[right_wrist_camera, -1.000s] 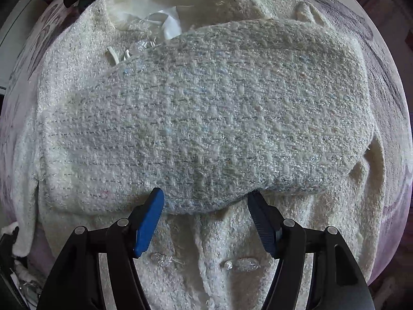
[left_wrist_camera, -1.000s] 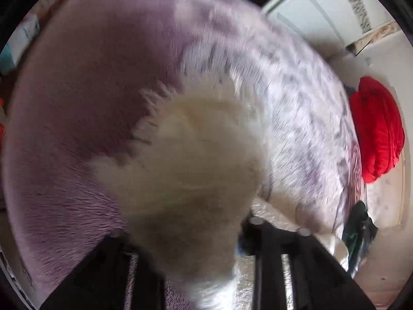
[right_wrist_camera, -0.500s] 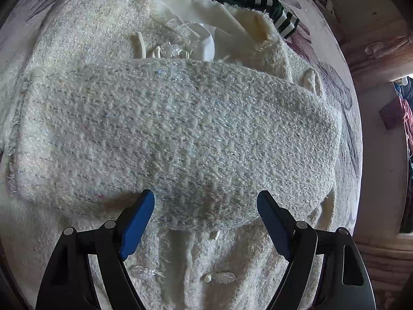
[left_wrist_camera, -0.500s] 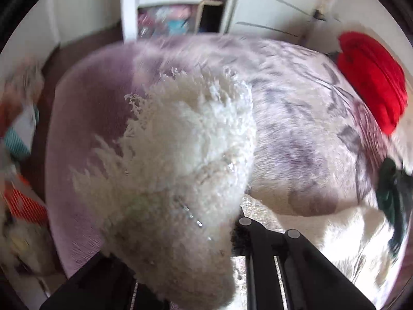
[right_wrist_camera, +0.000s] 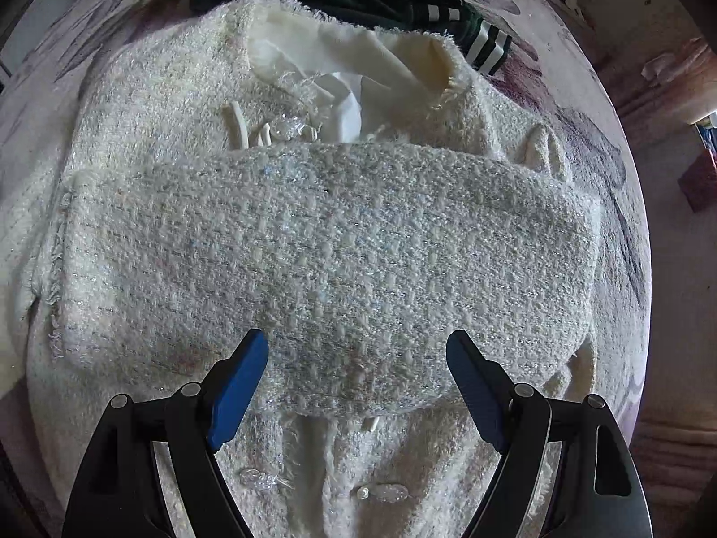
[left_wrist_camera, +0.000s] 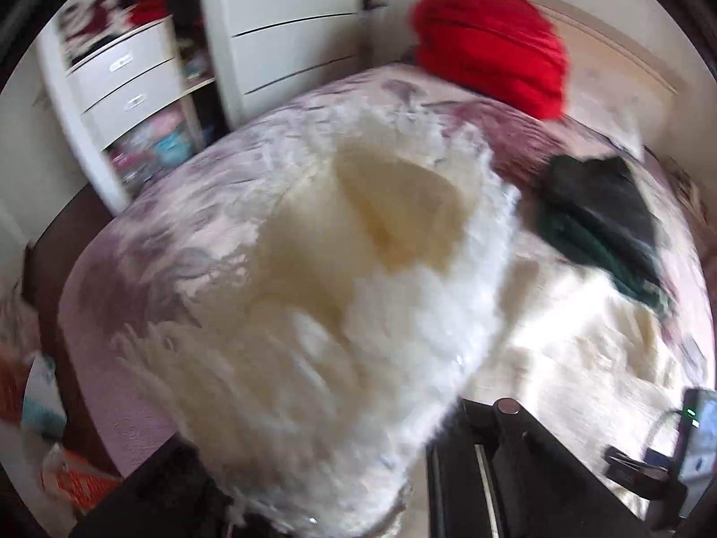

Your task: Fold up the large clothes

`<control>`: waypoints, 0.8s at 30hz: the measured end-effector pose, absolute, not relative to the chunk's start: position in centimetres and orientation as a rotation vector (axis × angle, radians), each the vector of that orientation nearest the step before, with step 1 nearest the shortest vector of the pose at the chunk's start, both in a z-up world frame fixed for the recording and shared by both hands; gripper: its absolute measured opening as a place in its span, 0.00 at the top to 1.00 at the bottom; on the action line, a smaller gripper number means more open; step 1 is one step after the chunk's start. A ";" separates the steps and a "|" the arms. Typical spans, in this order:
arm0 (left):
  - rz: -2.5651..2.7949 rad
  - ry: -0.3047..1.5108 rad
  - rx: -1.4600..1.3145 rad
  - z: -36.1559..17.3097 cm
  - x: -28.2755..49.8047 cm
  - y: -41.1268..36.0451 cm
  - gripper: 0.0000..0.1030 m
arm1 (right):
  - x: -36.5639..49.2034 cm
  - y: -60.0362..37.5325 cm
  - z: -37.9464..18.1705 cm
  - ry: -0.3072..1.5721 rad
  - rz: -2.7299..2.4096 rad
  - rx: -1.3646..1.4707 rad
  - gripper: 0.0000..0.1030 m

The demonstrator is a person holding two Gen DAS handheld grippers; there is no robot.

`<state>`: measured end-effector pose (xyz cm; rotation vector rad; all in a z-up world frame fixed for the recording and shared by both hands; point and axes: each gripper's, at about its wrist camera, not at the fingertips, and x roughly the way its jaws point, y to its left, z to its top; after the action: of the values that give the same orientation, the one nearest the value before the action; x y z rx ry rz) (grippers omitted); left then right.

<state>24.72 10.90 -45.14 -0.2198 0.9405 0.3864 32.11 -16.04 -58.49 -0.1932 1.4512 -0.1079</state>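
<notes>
One cream tweed jacket (right_wrist_camera: 322,260), fringed and glitter-threaded, is lying on the bed (left_wrist_camera: 134,305), one sleeve folded across its front. Left gripper (left_wrist_camera: 340,484) fingers are clamping its other sleeve; right gripper (right_wrist_camera: 358,385) fingers are hovering wide, empty. One dark green garment (left_wrist_camera: 596,224) is lying beside.

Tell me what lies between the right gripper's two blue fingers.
In the right wrist view, the folded-over sleeve of the cream tweed jacket lies below the open right gripper, untouched by either finger.
</notes>
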 end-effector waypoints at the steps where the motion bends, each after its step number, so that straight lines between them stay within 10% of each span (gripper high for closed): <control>1: 0.357 0.950 -0.209 -44.9 25.0 9.4 0.91 | 31.9 -16.7 -58.4 1.452 -0.108 -0.174 0.19; 24: -0.180 1.301 -0.037 -53.3 37.1 -20.9 0.85 | 23.3 -45.9 -59.9 1.569 -0.425 0.264 0.19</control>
<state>37.10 -20.88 -53.27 -0.0366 1.3008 -0.1805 23.32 -45.90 -59.89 0.2645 1.5688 -0.4246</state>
